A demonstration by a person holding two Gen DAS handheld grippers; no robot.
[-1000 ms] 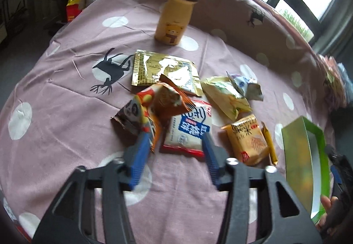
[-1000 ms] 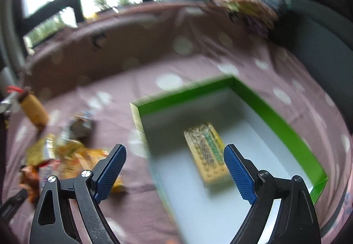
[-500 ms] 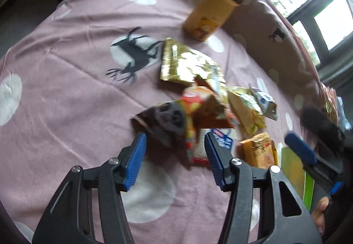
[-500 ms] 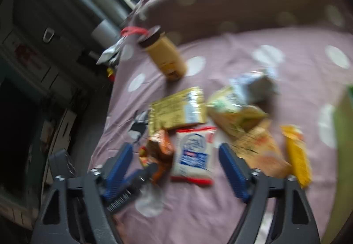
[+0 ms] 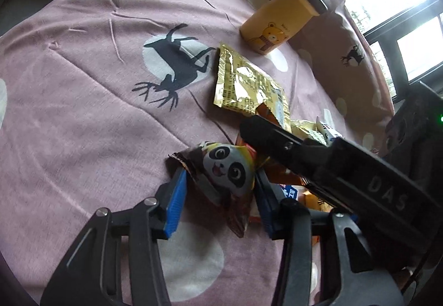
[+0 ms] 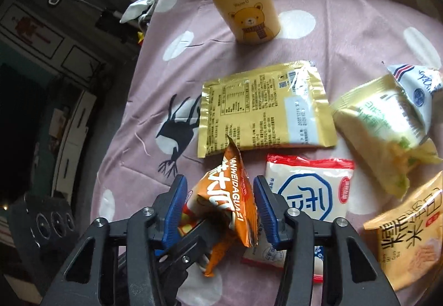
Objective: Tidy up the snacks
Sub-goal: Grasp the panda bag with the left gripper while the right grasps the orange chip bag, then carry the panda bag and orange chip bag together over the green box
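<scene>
Two grippers are crowding one heap on the deer-print bedspread (image 5: 83, 112): left gripper (image 5: 218, 203) fingers have just been closing around the panda packet (image 5: 227, 167), right gripper (image 6: 218, 209) fingers around the orange seed packet (image 6: 229, 195), neither visibly clamped, so lifting apart seems wise.

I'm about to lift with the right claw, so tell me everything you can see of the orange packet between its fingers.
The orange packet is a small, crinkled foil-like pouch with white characters and Latin lettering. It stands tilted, one pointed corner up and overlapping the gold sachet's lower edge. It sits between the right claw's blue pads, which have just been closing; firm contact is unclear. The white packet lies just right, and the left claw's tip reaches in beneath it.
</scene>
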